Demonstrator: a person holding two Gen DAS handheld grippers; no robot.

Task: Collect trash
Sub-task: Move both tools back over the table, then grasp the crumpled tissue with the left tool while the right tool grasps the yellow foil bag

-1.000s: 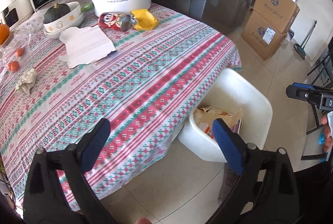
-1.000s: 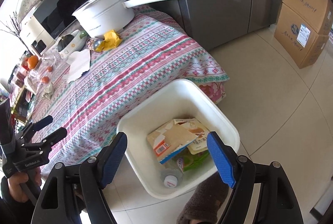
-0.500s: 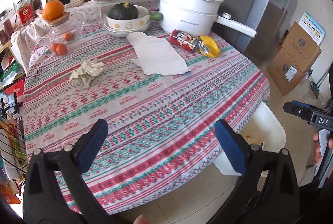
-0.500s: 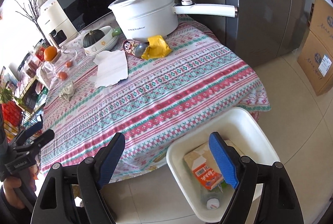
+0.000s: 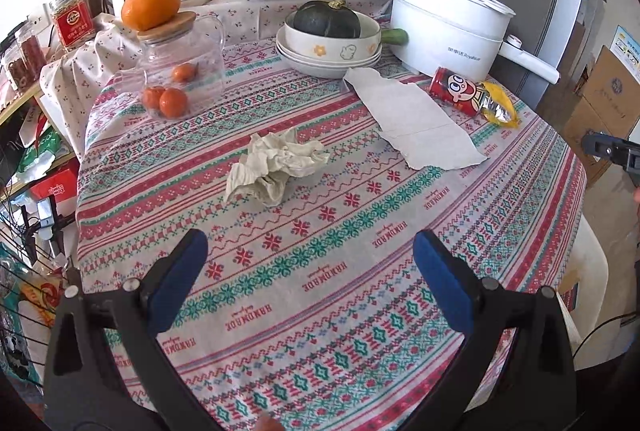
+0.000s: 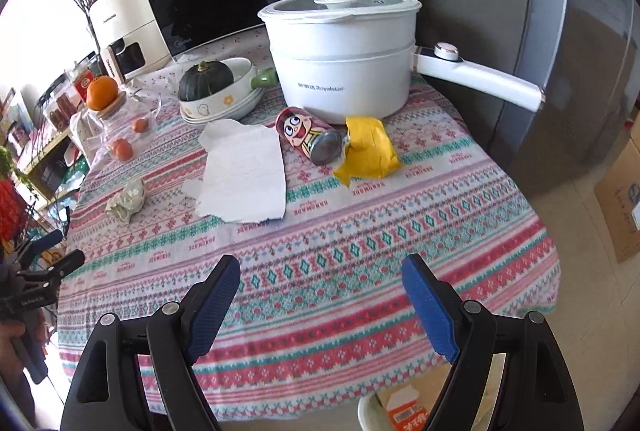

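Note:
A crumpled tissue [image 5: 276,167] lies mid-table, also small at the left in the right wrist view [image 6: 127,199]. A flat torn paper towel [image 5: 416,125] [image 6: 244,175] lies beside a red cartoon can [image 5: 458,91] [image 6: 308,139] on its side and a yellow wrapper [image 5: 498,107] [image 6: 366,151]. My left gripper [image 5: 310,273] hangs open over the near tablecloth, short of the tissue. My right gripper [image 6: 320,301] is open over the table's near edge, nothing between its blue pads. The white bin [image 6: 370,415] with a carton shows below the table edge.
A white electric pot [image 6: 344,59] with a long handle, stacked bowls holding a dark squash [image 5: 326,21], a glass jar [image 5: 180,71] with small oranges and one orange on its lid stand at the back. Microwave, fridge and cardboard boxes [image 5: 604,99] surround the table.
Both views swung from the white bin on the floor up and left onto the tabletop. The tissue, paper towel, can and wrapper now lie ahead. Both grippers stayed open.

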